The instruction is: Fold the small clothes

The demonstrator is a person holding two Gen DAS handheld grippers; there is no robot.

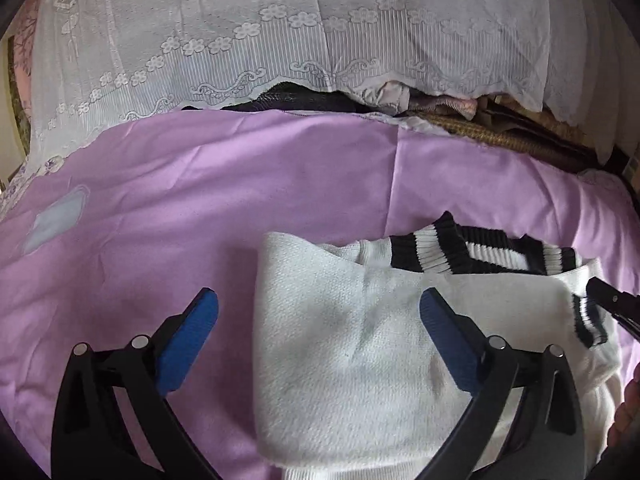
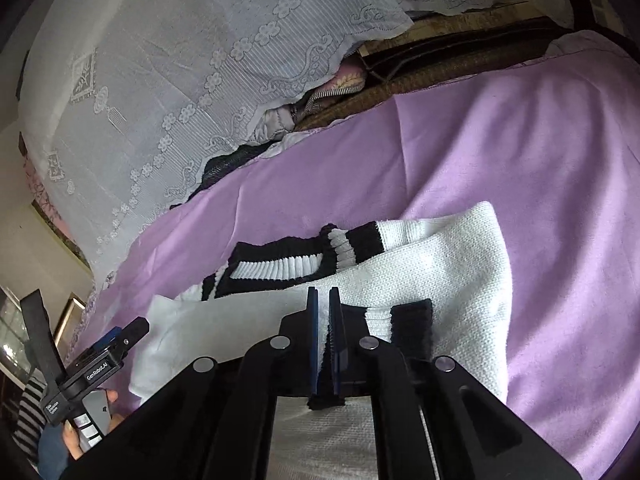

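Observation:
A small white knit sweater (image 1: 360, 344) with black-and-white ribbed collar (image 1: 480, 252) and cuffs lies partly folded on a purple sheet (image 1: 200, 200). My left gripper (image 1: 320, 332) is open and empty, hovering over the sweater's left side. My right gripper (image 2: 324, 300) is shut on the sweater's striped sleeve cuff (image 2: 400, 320), low over the garment. It also shows at the right edge of the left wrist view (image 1: 612, 304), on the cuff (image 1: 588, 320). The left gripper shows at lower left of the right wrist view (image 2: 128, 332).
A white lace cloth (image 1: 280, 40) covers a pile at the back. Dark and pink clothes (image 1: 400, 100) and a woven brown mat (image 1: 500, 136) lie under its edge. A pale patch (image 1: 56, 220) marks the sheet at left.

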